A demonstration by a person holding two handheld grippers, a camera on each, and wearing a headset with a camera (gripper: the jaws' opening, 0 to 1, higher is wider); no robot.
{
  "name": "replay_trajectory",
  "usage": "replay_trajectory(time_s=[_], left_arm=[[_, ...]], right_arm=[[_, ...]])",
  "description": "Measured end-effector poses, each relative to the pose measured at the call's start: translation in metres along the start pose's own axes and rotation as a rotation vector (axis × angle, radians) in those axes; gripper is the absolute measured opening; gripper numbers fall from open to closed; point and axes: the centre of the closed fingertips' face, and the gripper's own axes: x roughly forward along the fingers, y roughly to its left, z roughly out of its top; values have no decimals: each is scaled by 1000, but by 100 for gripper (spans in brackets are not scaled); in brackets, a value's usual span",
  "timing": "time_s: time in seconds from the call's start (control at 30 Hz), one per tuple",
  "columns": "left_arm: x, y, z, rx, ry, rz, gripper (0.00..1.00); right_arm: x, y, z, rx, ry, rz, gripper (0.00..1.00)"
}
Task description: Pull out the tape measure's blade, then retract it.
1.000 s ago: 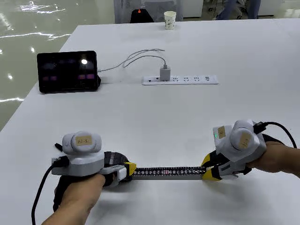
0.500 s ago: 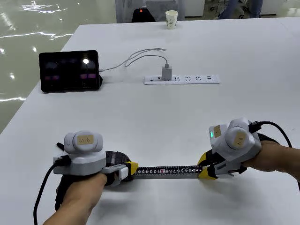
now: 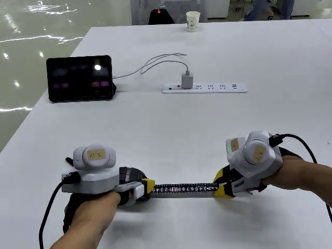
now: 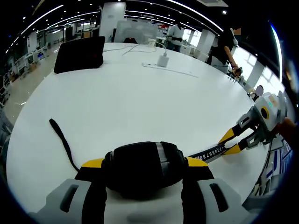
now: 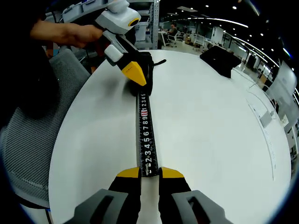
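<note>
L gripper (image 3: 139, 189) jaws clamped round the tape measure (image 4: 142, 164) case, low on the table (image 3: 176, 135) near the person. R gripper (image 5: 149, 173) jaws narrow, pinching the blade (image 5: 145, 126) at its tip. Blade runs straight btwn the two, partly out. Step: prob mid-stroke, pull or feed-back, can't tell which. Next: keep tip pinched, case steady, move R in line w/ blade, no twist. Further off: power strip (image 3: 205, 87), tablet (image 3: 79, 78), cup (image 3: 193, 21) at far edge.

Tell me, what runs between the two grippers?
A black tape measure blade with white numbers, stretched from the black case in the left gripper to the right gripper; the head view shows it.
</note>
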Motion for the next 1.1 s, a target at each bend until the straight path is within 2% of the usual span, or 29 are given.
replay_trajectory(time_s=[1.1], left_arm=[[0, 0, 0, -5, 3, -11, 60]], right_arm=[[22, 1, 31, -4, -37, 20, 10]])
